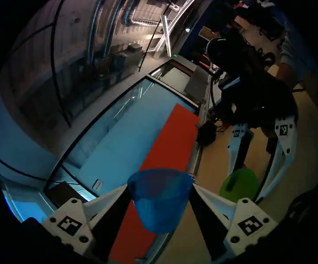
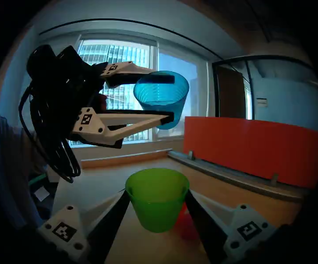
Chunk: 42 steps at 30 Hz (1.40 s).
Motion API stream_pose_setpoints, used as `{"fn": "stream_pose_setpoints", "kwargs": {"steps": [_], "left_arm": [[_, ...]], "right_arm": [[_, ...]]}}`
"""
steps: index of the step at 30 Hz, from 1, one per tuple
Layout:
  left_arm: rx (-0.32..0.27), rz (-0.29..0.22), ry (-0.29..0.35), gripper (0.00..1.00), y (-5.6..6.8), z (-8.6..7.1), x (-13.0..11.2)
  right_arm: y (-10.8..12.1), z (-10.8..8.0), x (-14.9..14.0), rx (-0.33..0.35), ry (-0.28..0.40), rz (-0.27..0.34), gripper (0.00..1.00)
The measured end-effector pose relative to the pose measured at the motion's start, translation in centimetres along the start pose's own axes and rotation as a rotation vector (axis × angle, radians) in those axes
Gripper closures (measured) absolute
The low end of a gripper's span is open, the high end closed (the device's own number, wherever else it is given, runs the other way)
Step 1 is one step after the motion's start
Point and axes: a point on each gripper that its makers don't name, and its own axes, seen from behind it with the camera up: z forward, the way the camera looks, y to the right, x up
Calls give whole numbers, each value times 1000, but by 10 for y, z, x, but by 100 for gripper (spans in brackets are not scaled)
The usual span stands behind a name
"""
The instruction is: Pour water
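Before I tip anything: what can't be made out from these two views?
- Water level in the blue cup: left gripper view, its tinted wall hides the inside.
- Bottom of the green cup: right gripper view, its own near wall hides it.
- Red thing behind the green cup: right gripper view, the cup covers most of it.
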Motion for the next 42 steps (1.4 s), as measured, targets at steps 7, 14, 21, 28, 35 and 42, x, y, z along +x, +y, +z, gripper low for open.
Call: {"fn": "stream_pose_setpoints", "kwargs": {"steps": [7,14,21,28,35,42], "left_arm": [[8,41,-8,14,-1,1,1],[18,74,-10,14,-4,1,3],[30,114,-9,13,-5,0,4],[45,156,-10,14,-7,-3,6],[56,200,-9,13,-9,-6,10],[61,240,-9,13,-10,-9,13]], "right_arm": [[1,1,0,-1,-2,-3,10],[2,0,0,-2,-2,-8,10],[4,0,0,-4,-5,-11,10],[7,-1,-1,-7,-5,-13,10],[8,-1,0,-7,-4,-13,10],[8,-1,0,-8,-4,-16,10]]}}
